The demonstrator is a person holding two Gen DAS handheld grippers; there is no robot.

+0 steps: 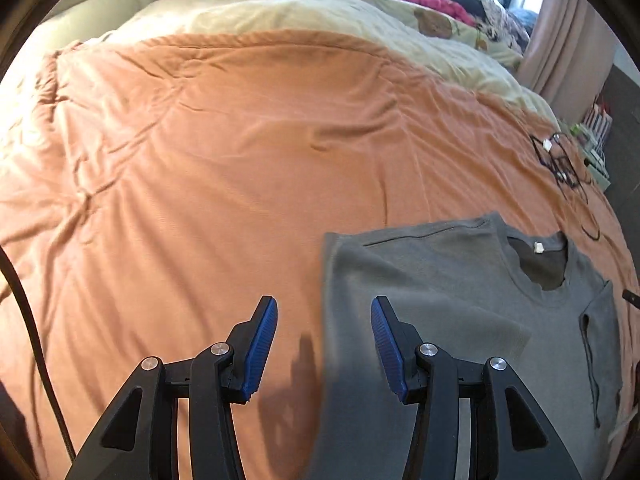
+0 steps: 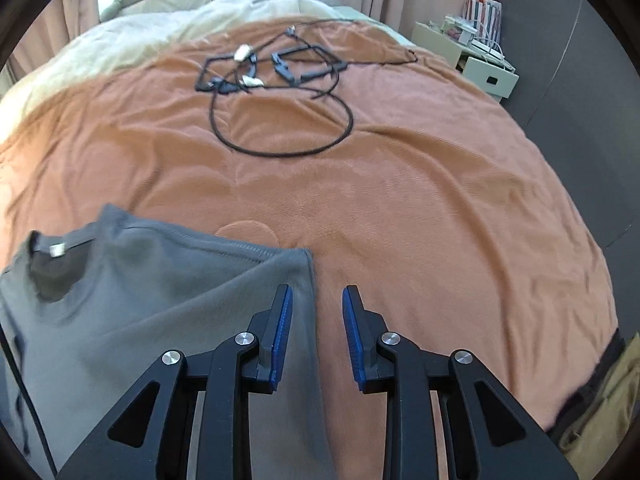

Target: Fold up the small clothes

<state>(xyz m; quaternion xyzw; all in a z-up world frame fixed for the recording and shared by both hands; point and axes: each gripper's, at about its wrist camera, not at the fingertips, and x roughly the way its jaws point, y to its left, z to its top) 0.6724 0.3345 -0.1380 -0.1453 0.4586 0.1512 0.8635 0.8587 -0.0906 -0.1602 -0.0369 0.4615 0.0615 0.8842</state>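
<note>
Both tools hang spread with nothing between their blue ribbed pads: left tool [image 1: 324, 312], right tool [image 2: 317, 300]. Under them a soft grey shirt [image 1: 460, 312] lies flat on the orange blanket [image 1: 220, 160]. Far off, black cables [image 2: 280, 80] curl in loops.

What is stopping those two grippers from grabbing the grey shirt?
Nothing visible. The left gripper and right gripper each hang open right at an edge of the grey shirt. The black cables lie farther up the orange blanket.
</note>
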